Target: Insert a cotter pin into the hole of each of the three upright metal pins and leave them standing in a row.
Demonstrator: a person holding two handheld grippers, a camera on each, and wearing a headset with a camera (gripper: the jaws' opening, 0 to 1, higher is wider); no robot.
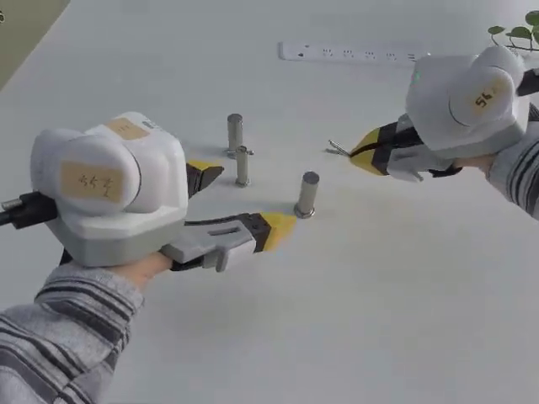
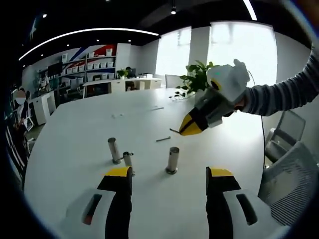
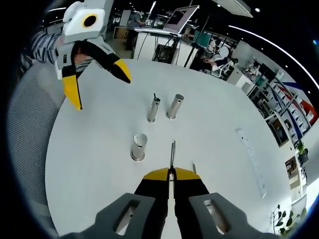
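Three upright metal pins stand on the white table: a far one (image 1: 235,133), a thinner middle one (image 1: 242,165) and a near right one (image 1: 308,194). The middle pin (image 3: 154,109) has a thin piece sticking out of its top. My right gripper (image 1: 364,156) hovers to the right of the pins, shut on a cotter pin (image 1: 337,150) that points toward them. In the right gripper view the cotter pin (image 3: 172,152) juts from the shut gripper (image 3: 170,173) just right of the nearest pin (image 3: 138,146). My left gripper (image 1: 244,200) is open beside the pins; the near pin (image 2: 173,159) stands ahead of that gripper (image 2: 168,174).
A small loose cotter pin (image 2: 163,139) lies on the table beyond the pins. A white power strip (image 1: 354,53) lies at the far edge, with a plant (image 1: 514,34) at the far right. An office chair (image 2: 289,149) stands off the table's side.
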